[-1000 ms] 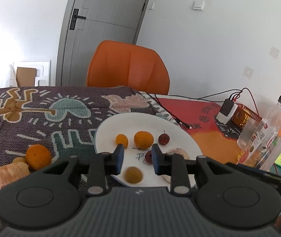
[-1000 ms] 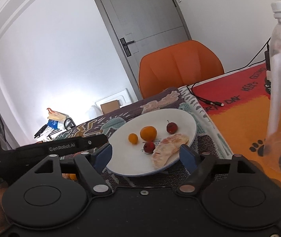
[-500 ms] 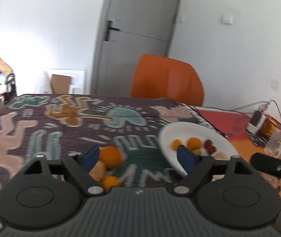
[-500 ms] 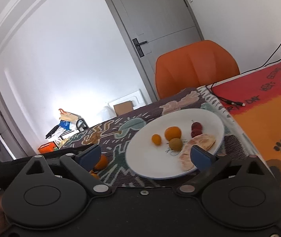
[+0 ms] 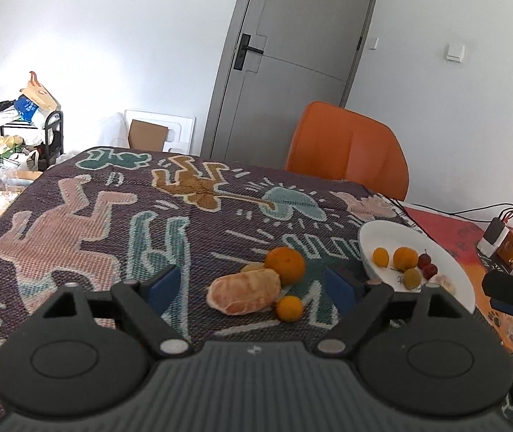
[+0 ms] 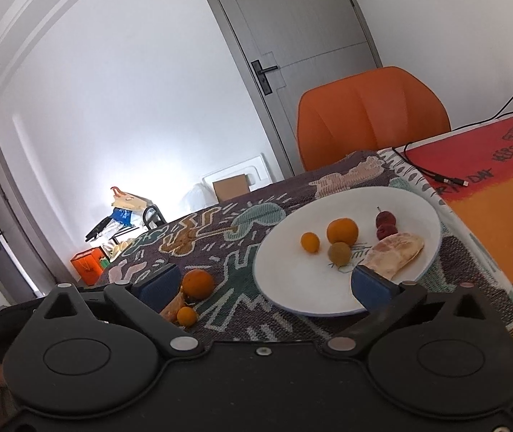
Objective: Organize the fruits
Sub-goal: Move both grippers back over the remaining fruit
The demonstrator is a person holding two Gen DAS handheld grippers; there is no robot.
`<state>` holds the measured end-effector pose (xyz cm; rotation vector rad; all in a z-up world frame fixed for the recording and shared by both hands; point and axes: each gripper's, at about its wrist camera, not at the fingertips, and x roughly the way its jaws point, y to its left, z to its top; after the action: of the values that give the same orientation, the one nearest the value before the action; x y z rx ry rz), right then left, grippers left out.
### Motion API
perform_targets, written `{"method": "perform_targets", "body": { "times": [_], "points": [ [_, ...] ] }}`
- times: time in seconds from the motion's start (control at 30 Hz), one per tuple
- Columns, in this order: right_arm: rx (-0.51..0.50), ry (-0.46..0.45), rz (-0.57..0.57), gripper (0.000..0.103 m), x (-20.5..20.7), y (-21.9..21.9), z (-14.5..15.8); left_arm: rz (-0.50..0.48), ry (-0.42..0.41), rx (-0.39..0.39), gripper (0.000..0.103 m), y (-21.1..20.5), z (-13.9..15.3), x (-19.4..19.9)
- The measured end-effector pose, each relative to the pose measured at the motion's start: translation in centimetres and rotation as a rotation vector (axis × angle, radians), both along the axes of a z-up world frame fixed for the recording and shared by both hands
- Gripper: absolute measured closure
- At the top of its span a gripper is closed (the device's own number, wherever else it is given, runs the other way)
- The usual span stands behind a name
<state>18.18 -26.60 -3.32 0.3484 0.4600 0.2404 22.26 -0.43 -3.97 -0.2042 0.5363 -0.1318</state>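
The left gripper [image 5: 252,289] fills the bottom of the left wrist view, its blue-padded jaws spread wide with nothing clamped; they opened within the past second. Framed between the pads, on a patterned woven tablecloth [image 5: 76,230], lie a peeled mandarin [image 5: 244,291], a whole orange [image 5: 285,265] touching it behind, and a small kumquat [image 5: 289,308] just to its lower right. At centre right sits a white plate [image 5: 450,280].

The right gripper [image 6: 264,286] spans the bottom of the right wrist view, its jaws having just opened wide and gripping nothing. Its right pad overlaps the plate's near rim in the picture. The plate [image 6: 292,280] at centre right carries a small kumquat [image 6: 310,242], an orange [image 6: 342,231], a greenish-brown round fruit [image 6: 340,253], two dark red fruits [image 6: 386,224] and a pale peeled segment [image 6: 396,255]. An orange chair [image 6: 371,115] stands behind the table.
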Motion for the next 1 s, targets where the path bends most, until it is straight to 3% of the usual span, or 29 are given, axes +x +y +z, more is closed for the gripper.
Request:
{"method": "perform_targets", "body": {
  "times": [0.5,1.0],
  "points": [
    [-0.036,0.009,0.094,0.001,0.7,4.1,-1.0,0.045,0.055,-0.021,0.015,3.8,-1.3,0.1],
    [-0.103,0.061,0.224,0.027,3.6,10.0,-2.2,0.049,0.086,-0.035,0.015,5.7,-2.6,0.4]
  ]
}}
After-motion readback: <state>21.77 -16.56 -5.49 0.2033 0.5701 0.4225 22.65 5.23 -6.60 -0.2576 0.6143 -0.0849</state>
